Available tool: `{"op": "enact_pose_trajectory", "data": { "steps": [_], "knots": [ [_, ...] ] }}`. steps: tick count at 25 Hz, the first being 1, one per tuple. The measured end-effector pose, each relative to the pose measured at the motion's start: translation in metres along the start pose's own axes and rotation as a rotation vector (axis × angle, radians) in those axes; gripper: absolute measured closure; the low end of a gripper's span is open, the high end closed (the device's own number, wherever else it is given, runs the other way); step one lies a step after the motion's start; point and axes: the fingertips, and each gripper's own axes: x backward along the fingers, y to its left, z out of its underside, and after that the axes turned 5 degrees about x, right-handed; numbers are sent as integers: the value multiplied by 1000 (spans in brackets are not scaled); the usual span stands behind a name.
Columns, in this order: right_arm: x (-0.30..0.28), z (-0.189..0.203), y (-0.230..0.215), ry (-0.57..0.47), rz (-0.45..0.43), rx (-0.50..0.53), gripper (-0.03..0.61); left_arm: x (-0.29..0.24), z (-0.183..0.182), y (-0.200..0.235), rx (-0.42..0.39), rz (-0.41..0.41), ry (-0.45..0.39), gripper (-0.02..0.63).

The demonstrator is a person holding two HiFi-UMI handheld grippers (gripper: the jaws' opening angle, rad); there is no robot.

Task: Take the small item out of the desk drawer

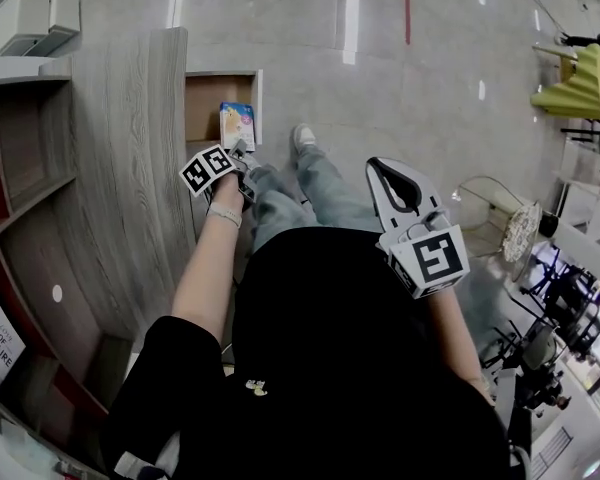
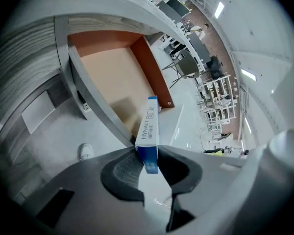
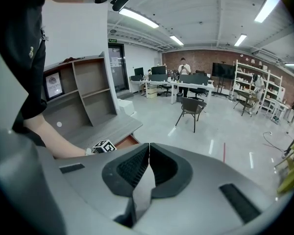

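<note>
The jaws of the left gripper [image 2: 148, 148] are clamped on the near end of a small blue-and-white carton [image 2: 148, 126] lettered HYNAUT, one ribbed pad on either side, as seen in the left gripper view. The carton stands on edge and points away from the camera over the open desk drawer [image 2: 112, 77], whose pale floor and reddish-brown wall lie beyond it. A white shoe [image 2: 85, 152] shows on the grey floor at lower left.

In the right gripper view, the jaws of the right gripper [image 3: 149, 145] are pressed together with nothing between them. Past them the person's bare forearm reaches to the marker cube [image 3: 104, 146] of the other gripper, beside the grey desk top [image 3: 112, 126]. A dark chair [image 3: 191, 106] stands well apart on the office floor, and a person [image 3: 184, 67] stands by distant tables.

In the head view, the left gripper [image 1: 242, 156] reaches down to the drawer [image 1: 202, 108], pulled out from the wood-grain desk [image 1: 130, 168]. The carton [image 1: 237, 125] sits at the drawer's right side, just beside its wall, with the gripper's tips at its near end; whether it rests on the drawer floor cannot be told. The right gripper [image 1: 380, 170] hangs apart over the floor, clear of the desk.
</note>
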Motion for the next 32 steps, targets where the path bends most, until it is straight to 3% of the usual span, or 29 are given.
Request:
{"op": "enact_pose_trajectory", "data": {
  "steps": [9,14,32],
  "knots": [
    [-4,-11,-1,-33,-44,12,580,34,-3,-23,-8,69,-36,523],
    [-7,-21,3,-74,-101,31,580,60,-5,-48,28,160,-68,523],
    [-28,-88,24,-241,-270,84,580,192,-28,-176,28,499,-253,523]
  ]
}}
